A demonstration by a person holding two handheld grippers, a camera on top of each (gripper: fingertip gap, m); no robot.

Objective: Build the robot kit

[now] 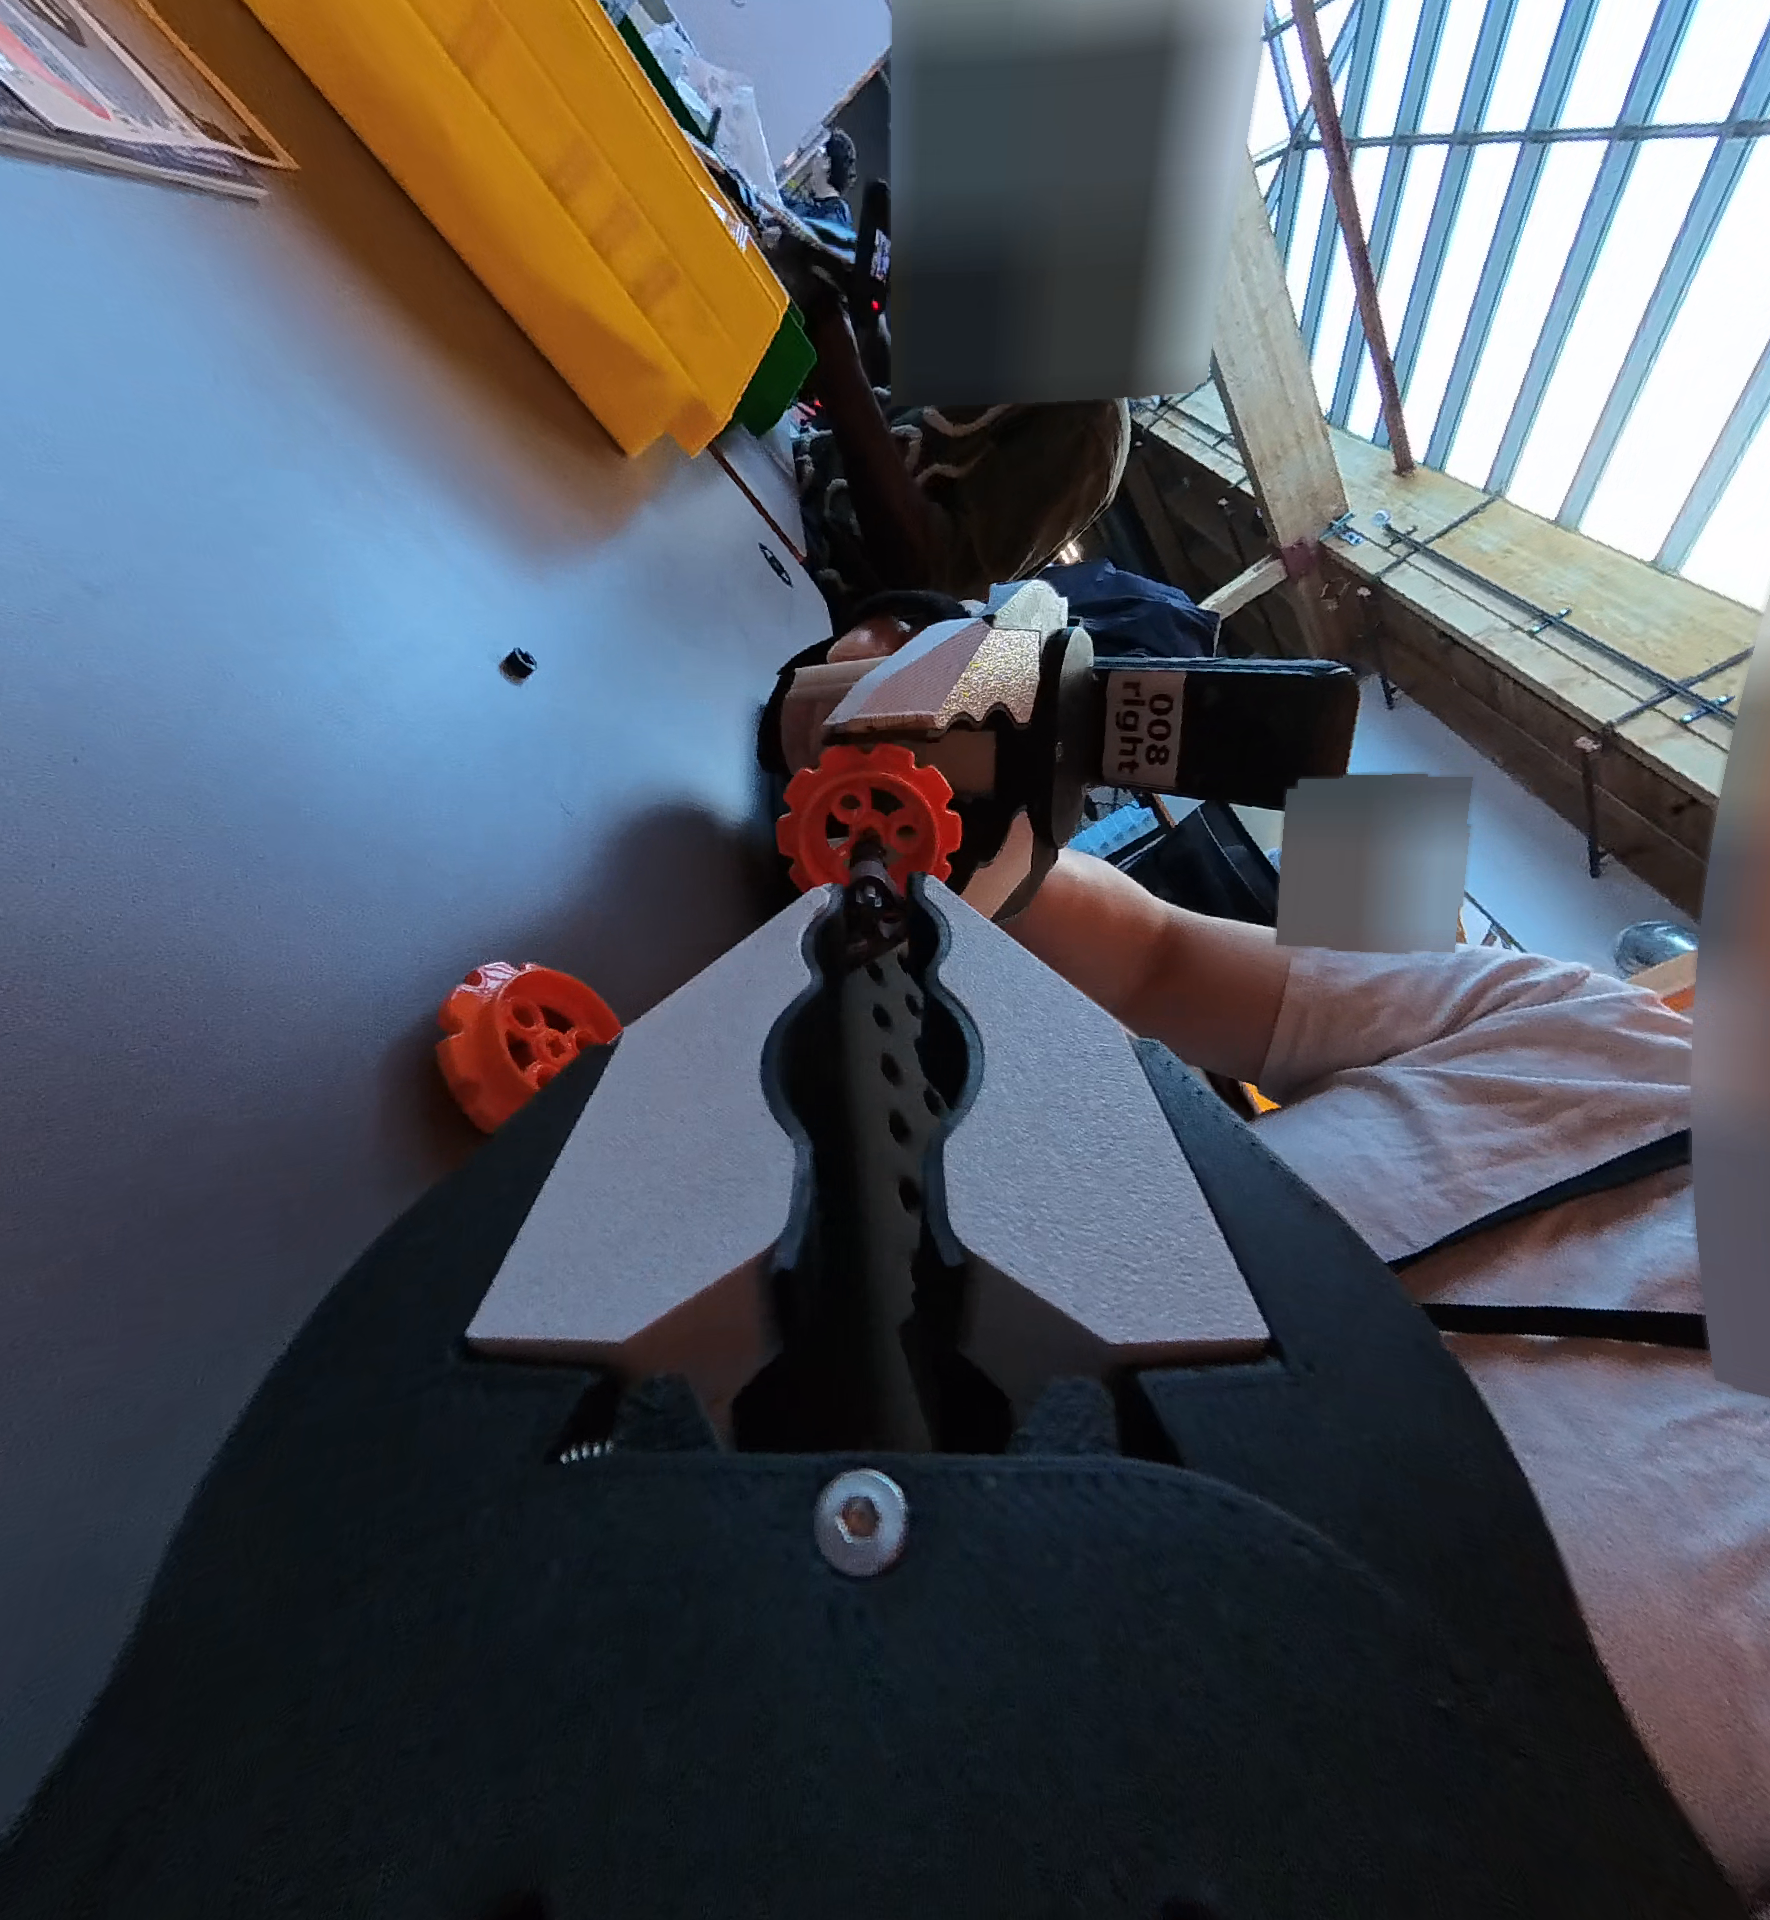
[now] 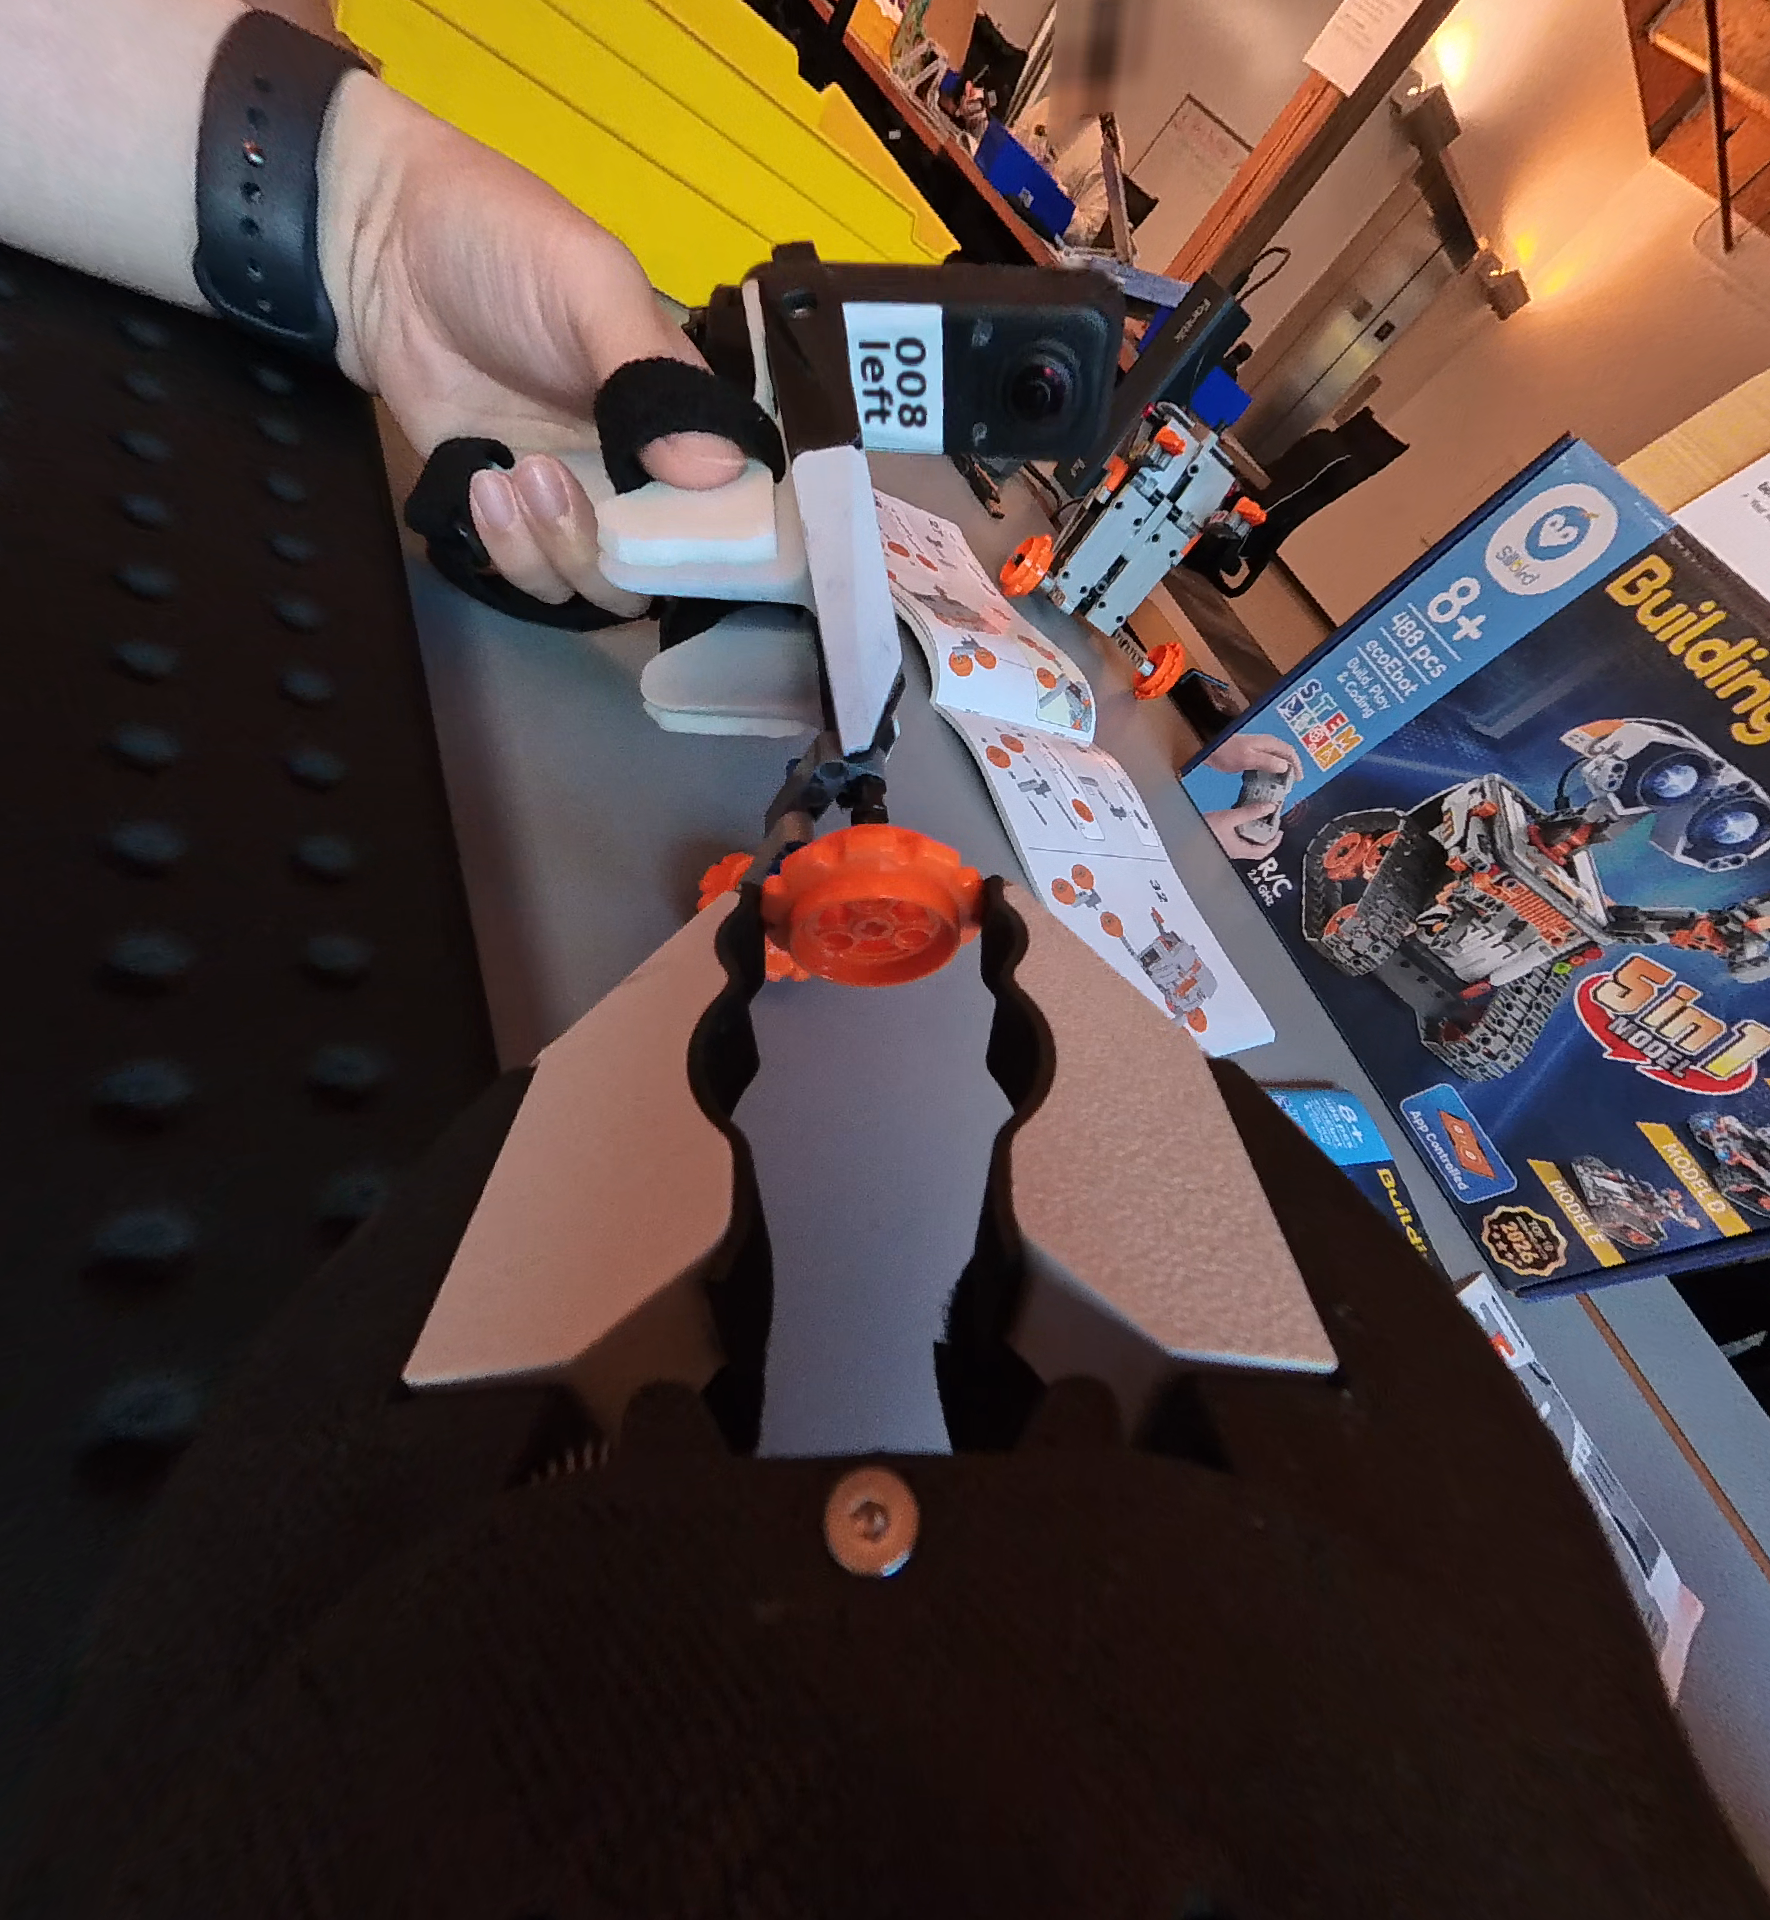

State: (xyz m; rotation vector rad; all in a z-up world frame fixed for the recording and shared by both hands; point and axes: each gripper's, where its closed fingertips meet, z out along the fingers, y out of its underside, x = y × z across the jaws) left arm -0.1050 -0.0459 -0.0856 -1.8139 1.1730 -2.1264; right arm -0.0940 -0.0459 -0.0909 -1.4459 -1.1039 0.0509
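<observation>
My left gripper (image 1: 868,896) is shut on a black beam with holes (image 1: 886,1049) that has a dark axle (image 1: 868,868) at its tip. My right gripper (image 2: 873,920) is shut on an orange toothed wheel (image 2: 865,925) and holds it against that axle above the table. In the left wrist view the wheel (image 1: 868,816) sits at the axle end, with the right gripper (image 1: 912,717) just beyond it. In the right wrist view the left gripper (image 2: 860,727) comes in from above with the beam (image 2: 808,795). A second orange wheel (image 1: 522,1039) lies on the grey table (image 1: 237,623).
Yellow bins (image 1: 548,187) stand at the table's far side. An open instruction booklet (image 2: 1057,800), a blue kit box (image 2: 1587,883) and a partly built robot model (image 2: 1141,530) lie beyond. A small black part (image 1: 517,663) lies on the table. A studded black mat (image 2: 133,727) is at the left. Only a small space, under 4 cm, lies between the two pairs of fingers.
</observation>
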